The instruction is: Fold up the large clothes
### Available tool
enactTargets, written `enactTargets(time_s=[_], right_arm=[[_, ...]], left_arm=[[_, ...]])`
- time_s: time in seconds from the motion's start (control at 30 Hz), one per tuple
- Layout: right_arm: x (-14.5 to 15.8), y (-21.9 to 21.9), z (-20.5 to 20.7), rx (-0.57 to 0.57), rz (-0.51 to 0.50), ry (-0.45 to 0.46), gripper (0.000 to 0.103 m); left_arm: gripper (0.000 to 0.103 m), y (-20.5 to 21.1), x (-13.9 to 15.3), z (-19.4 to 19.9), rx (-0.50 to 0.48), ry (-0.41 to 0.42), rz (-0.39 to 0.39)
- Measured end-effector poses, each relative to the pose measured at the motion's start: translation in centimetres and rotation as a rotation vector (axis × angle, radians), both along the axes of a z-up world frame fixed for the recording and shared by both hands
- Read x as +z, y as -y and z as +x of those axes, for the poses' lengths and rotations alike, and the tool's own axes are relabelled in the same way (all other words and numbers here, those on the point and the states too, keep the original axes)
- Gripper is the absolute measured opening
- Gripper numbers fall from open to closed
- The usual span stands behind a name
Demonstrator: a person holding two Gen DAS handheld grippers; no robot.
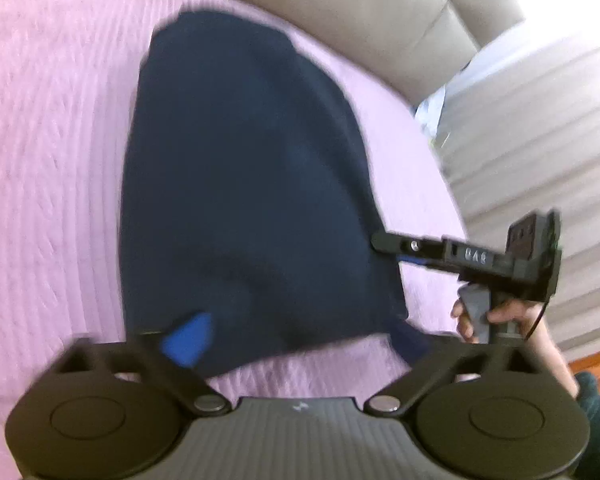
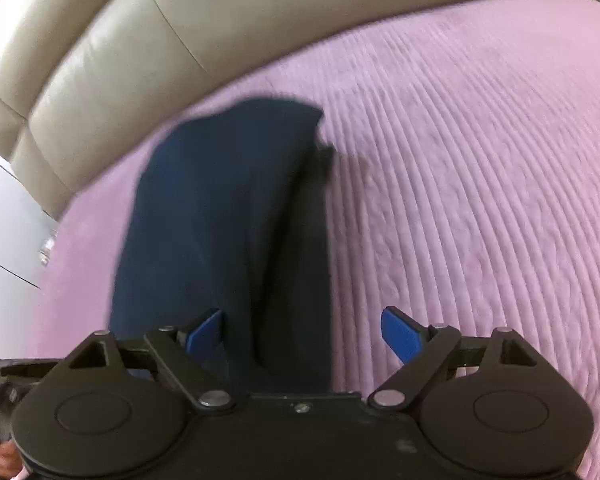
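Observation:
A dark navy garment (image 1: 240,180) lies folded into a long, narrow shape on the pink ribbed bedspread (image 1: 52,160). My left gripper (image 1: 300,340) hovers over its near end, open, with one blue pad (image 1: 188,338) over the cloth and nothing pinched. My right gripper (image 1: 388,248) reaches in from the right at the garment's edge, with a hand (image 1: 480,320) on its handle. In the right wrist view the garment (image 2: 220,200) runs away from me. My right gripper (image 2: 304,332) stands open there, its blue pads (image 2: 402,332) wide apart and the cloth's near edge between them, untouched.
A beige padded headboard (image 2: 180,20) borders the far side of the bedspread (image 2: 480,200). The bed's edge and a pale wall (image 1: 540,120) lie to the right in the left wrist view, with wooden floor (image 1: 596,360) below. Wide pink surface spreads beside the garment.

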State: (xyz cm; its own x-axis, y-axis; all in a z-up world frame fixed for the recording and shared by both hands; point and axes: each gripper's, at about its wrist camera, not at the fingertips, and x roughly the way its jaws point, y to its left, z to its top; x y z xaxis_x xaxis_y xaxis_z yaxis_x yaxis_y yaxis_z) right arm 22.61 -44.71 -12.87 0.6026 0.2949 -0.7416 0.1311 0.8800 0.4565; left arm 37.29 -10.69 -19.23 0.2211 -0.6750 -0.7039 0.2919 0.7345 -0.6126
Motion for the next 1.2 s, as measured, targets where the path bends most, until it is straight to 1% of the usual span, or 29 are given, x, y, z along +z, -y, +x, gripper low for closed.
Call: enactTargets(time_s=[0.07, 0.13, 0.2, 0.23, 0.27, 0.33, 0.4, 0.47, 0.53, 0.57, 0.63, 0.67, 0.77, 0.83, 0.97, 1.2], right_arm=[[1.2, -0.4, 0.8, -0.003, -0.023, 0.029, 0.101], [2.4, -1.4, 1.7, 0.030, -0.048, 0.056, 0.102], [2.5, -2.2, 3.0, 0.071, -0.060, 0.037, 0.102], [2.1, -2.6, 3.7, 0.096, -0.055, 0.017, 0.102], [1.8, -2.8, 4.3, 0.113, -0.049, -0.001, 0.102], [0.6, -2.9, 5.5, 0.121, -0.050, -0.026, 0.102], [-0.2, -3.0, 6.0, 0.125, -0.049, -0.048, 0.102], [-1.4, -3.0, 6.6, 0.143, -0.009, -0.064, 0.102], [-2.4, -2.4, 7.2, 0.156, 0.042, -0.081, 0.102], [-2.7, -2.2, 7.3, 0.161, 0.070, -0.080, 0.102], [-3.7, -1.6, 7.8, 0.166, 0.125, -0.089, 0.102], [-4.1, -1.5, 8.0, 0.176, 0.141, -0.100, 0.102], [-5.0, -1.6, 8.4, 0.200, 0.174, -0.131, 0.103], [-5.6, -1.5, 9.1, 0.205, 0.196, -0.146, 0.103], [-5.8, -2.1, 9.7, 0.247, 0.196, -0.141, 0.103], [-6.2, -3.6, 10.0, 0.297, 0.188, -0.092, 0.103]], left_arm=[[0.103, -1.2, 1.4, 1.5, 0.048, 0.035, 0.048], [0.103, -2.2, 2.0, 3.5, 0.083, 0.069, 0.075], [0.103, -2.9, 1.8, 5.7, 0.127, 0.080, 0.121], [0.103, -3.1, 1.3, 7.1, 0.130, 0.074, 0.138], [0.103, -3.0, 0.8, 7.7, 0.131, 0.061, 0.140], [0.103, -2.9, -0.9, 10.1, 0.134, -0.002, 0.106], [0.103, -2.2, -2.0, 11.5, 0.131, -0.025, 0.094], [0.103, -1.2, -2.6, 11.9, 0.102, -0.030, 0.091], [0.103, -0.8, -3.4, 12.4, 0.074, -0.053, 0.044], [0.103, -0.4, -4.0, 12.9, 0.065, -0.072, 0.042], [0.103, 0.2, -5.0, 13.4, 0.049, -0.085, 0.072], [0.103, 0.5, -5.6, 13.7, 0.040, -0.090, 0.070], [0.103, 0.5, -6.9, 14.2, 0.032, -0.133, 0.022], [0.103, 0.7, -7.6, 14.5, 0.029, -0.147, 0.013], [0.103, 1.1, -8.1, 14.9, 0.004, -0.137, 0.003], [0.103, 3.1, -8.3, 14.9, -0.025, -0.092, 0.031]])
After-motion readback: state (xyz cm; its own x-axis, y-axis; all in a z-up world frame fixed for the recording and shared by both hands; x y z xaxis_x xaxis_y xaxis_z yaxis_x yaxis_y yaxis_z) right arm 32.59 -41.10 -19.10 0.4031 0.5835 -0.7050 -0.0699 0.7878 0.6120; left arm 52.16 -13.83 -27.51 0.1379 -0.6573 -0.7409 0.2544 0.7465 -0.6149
